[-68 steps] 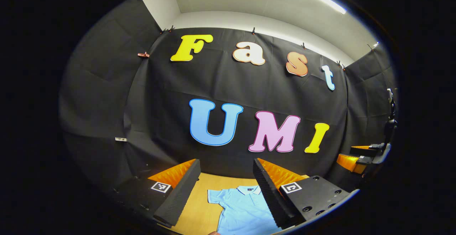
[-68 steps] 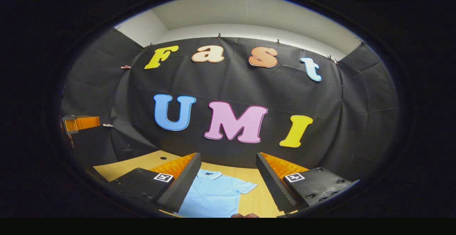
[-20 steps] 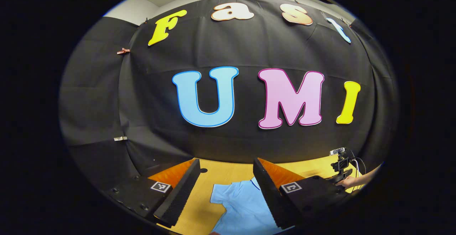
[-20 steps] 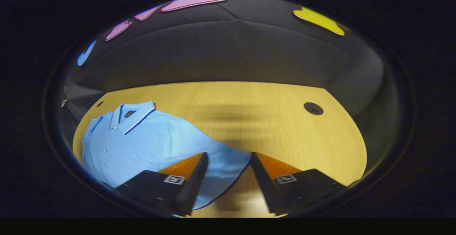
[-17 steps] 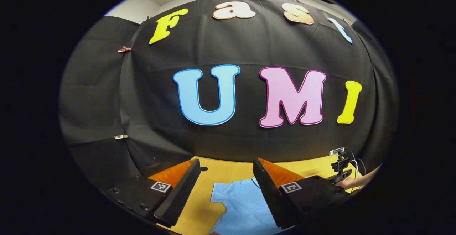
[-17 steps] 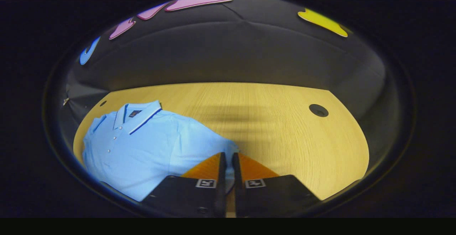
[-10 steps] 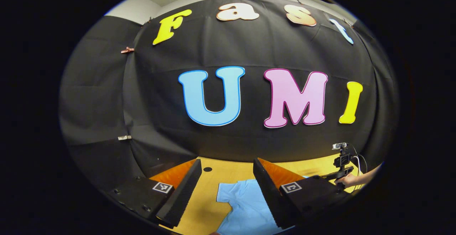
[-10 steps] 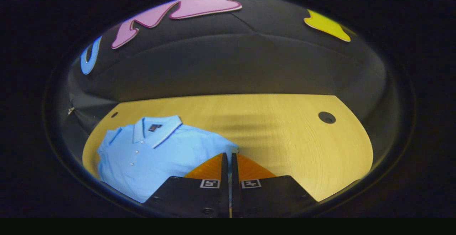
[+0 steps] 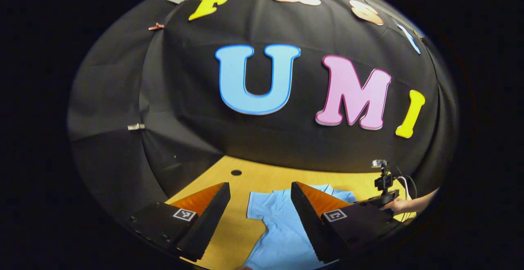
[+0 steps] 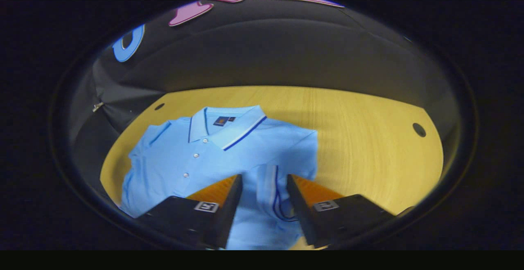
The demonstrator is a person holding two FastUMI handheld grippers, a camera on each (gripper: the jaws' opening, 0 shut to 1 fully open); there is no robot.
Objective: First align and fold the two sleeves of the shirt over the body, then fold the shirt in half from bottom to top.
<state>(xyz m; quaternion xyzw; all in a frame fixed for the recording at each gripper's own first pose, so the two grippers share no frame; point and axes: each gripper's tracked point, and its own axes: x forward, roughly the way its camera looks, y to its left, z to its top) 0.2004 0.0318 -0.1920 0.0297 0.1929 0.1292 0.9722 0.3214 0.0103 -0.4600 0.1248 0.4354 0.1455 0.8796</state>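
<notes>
Right gripper open over shirt

A light wooden table carries a light blue polo shirt lying flat

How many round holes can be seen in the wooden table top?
2. In the right gripper view, one round hole is at the far left corner of the light wooden table, beyond the blue polo shirt; the other hole is near the right edge. More may be hidden.
</notes>
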